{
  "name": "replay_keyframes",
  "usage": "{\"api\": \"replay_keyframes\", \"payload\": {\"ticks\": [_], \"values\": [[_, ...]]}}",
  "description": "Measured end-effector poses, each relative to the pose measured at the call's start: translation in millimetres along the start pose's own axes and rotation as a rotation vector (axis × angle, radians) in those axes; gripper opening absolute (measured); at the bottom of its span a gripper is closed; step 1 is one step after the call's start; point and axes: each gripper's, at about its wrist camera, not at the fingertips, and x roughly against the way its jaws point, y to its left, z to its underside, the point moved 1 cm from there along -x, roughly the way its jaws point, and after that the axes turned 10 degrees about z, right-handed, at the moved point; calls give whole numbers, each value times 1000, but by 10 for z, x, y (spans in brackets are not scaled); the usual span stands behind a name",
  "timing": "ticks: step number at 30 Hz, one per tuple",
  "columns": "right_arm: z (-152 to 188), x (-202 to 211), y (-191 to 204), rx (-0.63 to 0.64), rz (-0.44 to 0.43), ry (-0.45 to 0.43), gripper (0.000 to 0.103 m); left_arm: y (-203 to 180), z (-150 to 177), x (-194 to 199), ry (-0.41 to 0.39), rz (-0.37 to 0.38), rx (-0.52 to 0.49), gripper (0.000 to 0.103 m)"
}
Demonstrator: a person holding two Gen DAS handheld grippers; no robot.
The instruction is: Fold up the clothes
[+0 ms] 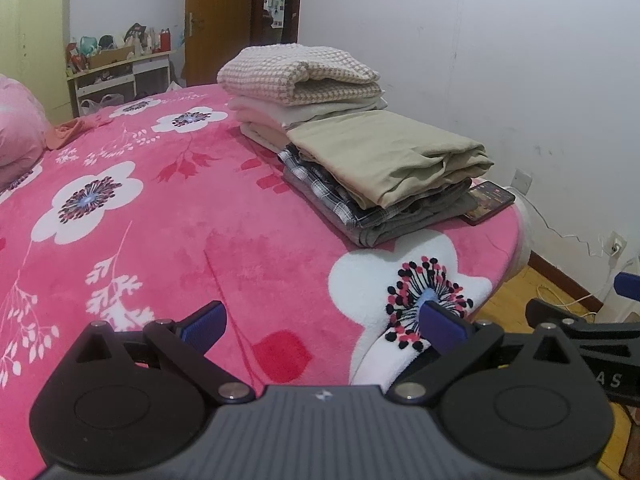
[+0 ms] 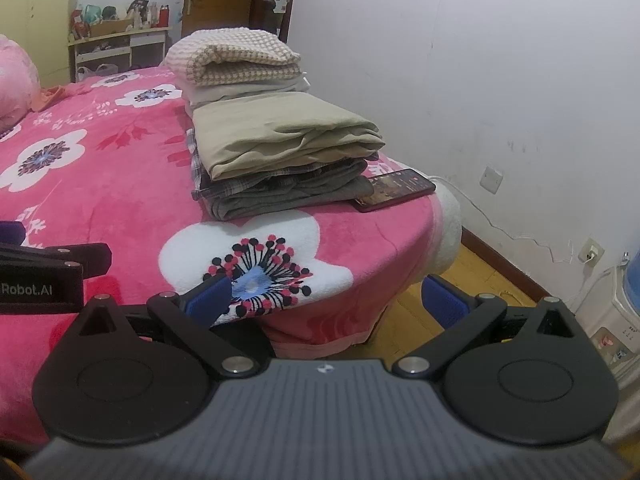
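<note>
Left wrist view: left gripper (image 1: 322, 322) has its jaws spread wide and empty, hanging low over the pink floral blanket (image 1: 192, 208) near the bed's corner. Right gripper (image 2: 328, 300) is also wide apart with nothing between the blue pads (image 2: 210, 298), over the blanket edge, with wood floor (image 2: 416, 312) under its right finger. Folded clothes sit in two stacks on the blanket by the wall side. Near stack: khaki garment (image 1: 384, 156) on top, plaid shirt (image 1: 320, 184) and a grey-olive piece (image 2: 288, 196) beneath. Far stack: pink-and-white checked garment (image 1: 300, 74) on cream layers (image 1: 304, 114), touching the near stack. Phone (image 1: 486, 202) lies just beside the near stack, screen lit, at the bed edge. An orange cloth (image 1: 70, 132) lies unfolded far across the bed near a pink pillow (image 1: 18, 128). Grippers sit side by side, well apart from both stacks.
</note>
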Motion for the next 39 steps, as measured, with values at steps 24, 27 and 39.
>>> {"api": "replay_keyframes", "payload": {"ticks": [24, 27, 39], "values": [[-6, -59, 48, 4, -9, 15, 102, 13, -20, -73, 18, -9, 4, 103], [-2, -57, 59, 7, -10, 15, 102, 15, -17, -81, 19, -10, 5, 103], [1, -61, 83, 12, -8, 18, 102, 12, -7, -89, 22, -13, 1, 103]]}}
